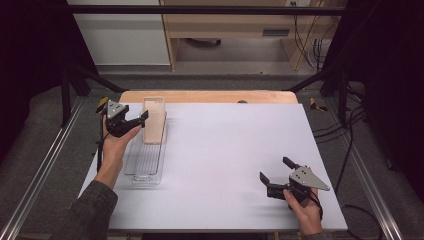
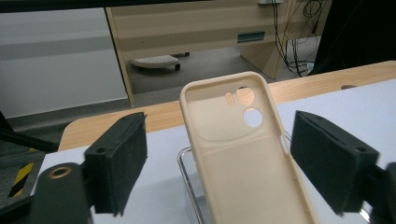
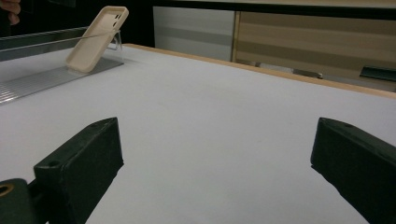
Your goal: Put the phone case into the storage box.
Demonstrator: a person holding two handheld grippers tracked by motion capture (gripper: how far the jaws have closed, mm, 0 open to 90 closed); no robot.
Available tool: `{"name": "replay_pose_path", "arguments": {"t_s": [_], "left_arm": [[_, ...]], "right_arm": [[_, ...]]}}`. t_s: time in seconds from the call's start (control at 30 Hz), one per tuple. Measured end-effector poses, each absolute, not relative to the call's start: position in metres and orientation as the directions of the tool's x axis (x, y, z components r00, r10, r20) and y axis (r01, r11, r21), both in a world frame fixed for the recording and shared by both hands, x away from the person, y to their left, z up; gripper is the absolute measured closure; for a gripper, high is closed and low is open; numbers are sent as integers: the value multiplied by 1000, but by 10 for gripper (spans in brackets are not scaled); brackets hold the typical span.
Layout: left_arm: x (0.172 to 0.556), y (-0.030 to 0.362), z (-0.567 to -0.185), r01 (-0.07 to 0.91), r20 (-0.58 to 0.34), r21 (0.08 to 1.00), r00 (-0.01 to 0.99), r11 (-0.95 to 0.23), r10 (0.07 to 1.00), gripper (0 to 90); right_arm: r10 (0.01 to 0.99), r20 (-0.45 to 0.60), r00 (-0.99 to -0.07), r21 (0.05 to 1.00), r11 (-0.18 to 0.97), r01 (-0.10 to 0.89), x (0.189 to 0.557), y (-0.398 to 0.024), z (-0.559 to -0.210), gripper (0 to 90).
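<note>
At the bench's [image 1: 225, 150] far left, our left tongs [image 2: 215, 154] gape wide, empty, astride the case [image 2: 243, 154] leaning in its tray [image 1: 145, 165]; close squarely on its edges. Right tongs [image 1: 280, 172] rest open, empty.

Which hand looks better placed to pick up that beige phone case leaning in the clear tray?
The left. The left gripper is open right beside the phone case, with its jaws on either side of it in the left gripper view. The right gripper sits far across the table, near the front right corner.
</note>
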State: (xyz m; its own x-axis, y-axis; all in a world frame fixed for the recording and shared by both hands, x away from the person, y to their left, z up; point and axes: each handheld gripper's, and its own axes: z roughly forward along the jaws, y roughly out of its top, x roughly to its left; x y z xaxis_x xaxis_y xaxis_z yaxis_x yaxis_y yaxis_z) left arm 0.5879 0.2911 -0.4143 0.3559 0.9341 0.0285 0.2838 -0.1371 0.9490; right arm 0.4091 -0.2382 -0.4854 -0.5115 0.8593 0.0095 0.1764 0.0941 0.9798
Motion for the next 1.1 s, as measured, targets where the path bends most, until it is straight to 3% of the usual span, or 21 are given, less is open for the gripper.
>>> {"name": "replay_pose_path", "arguments": {"t_s": [0.33,1.1], "left_arm": [[578,292,-403,259,-12,961,386,-96,922,56],[553,291,-385,194,-42,979,467,-56,883,22]], "right_arm": [[860,8,-510,980,94,174,409,-239,-485,24],[863,8,-504,981,90,171,408,-241,-484,23]]}}
